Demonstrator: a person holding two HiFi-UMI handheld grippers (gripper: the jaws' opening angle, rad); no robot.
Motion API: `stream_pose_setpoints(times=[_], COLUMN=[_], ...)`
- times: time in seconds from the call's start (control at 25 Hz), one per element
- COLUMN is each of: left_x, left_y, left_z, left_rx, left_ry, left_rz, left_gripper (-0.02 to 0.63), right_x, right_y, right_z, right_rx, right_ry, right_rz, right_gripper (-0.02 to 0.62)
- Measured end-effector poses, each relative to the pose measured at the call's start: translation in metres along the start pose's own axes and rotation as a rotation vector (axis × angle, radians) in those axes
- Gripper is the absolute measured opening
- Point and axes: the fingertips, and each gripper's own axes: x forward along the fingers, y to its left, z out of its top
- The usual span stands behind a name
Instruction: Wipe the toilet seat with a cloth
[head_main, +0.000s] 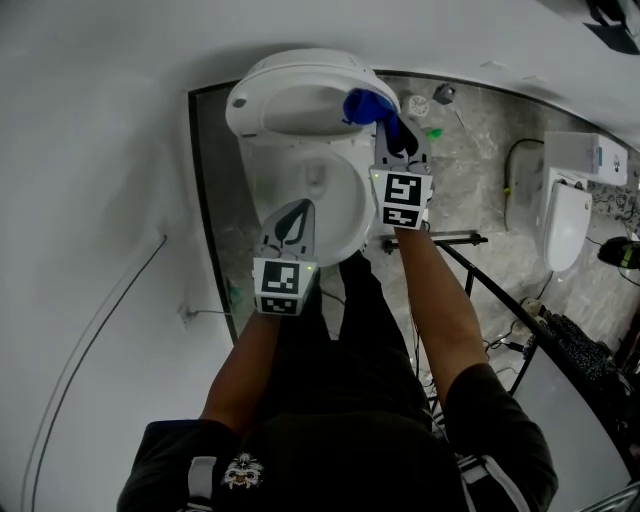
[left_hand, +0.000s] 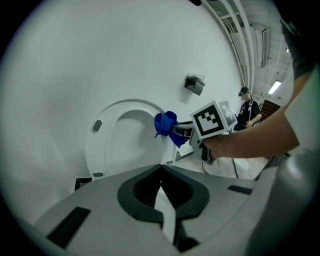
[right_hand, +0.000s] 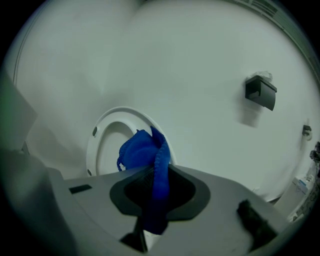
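A white toilet stands against the wall with its seat (head_main: 300, 95) raised over the bowl (head_main: 352, 215). My right gripper (head_main: 393, 128) is shut on a bunched blue cloth (head_main: 365, 105) and holds it by the right edge of the raised seat. In the right gripper view the cloth (right_hand: 145, 150) hangs out between the jaws in front of the seat ring (right_hand: 97, 145). My left gripper (head_main: 291, 224) hovers over the bowl, shut and holding nothing. From the left gripper view I see the seat (left_hand: 105, 145), the cloth (left_hand: 167, 127) and the right gripper's marker cube (left_hand: 212, 119).
A second white toilet (head_main: 565, 225) stands at the right on the marble floor (head_main: 470, 160). A black metal frame (head_main: 480, 270) runs beside my right arm. A dark box (right_hand: 260, 92) is fixed to the wall. A person (left_hand: 247, 107) stands far back.
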Motion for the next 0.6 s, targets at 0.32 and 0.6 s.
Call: stream_pose_setpoints(times=[0.32, 0.6], left_x=[0.009, 0.017], left_y=[-0.008, -0.005], left_z=[-0.028, -0.048], left_rx=[-0.018, -0.039], left_ry=[0.044, 0.069], left_rz=[-0.007, -0.007], left_gripper=[0.009, 0.009], right_x=[0.003, 0.005], right_y=[-0.002, 0.000], right_z=[-0.054, -0.112], right_rx=[0.045, 0.088], right_ry=[0.093, 0.192], right_rz=[0.002, -0.003], right_gripper=[0.064, 0.064])
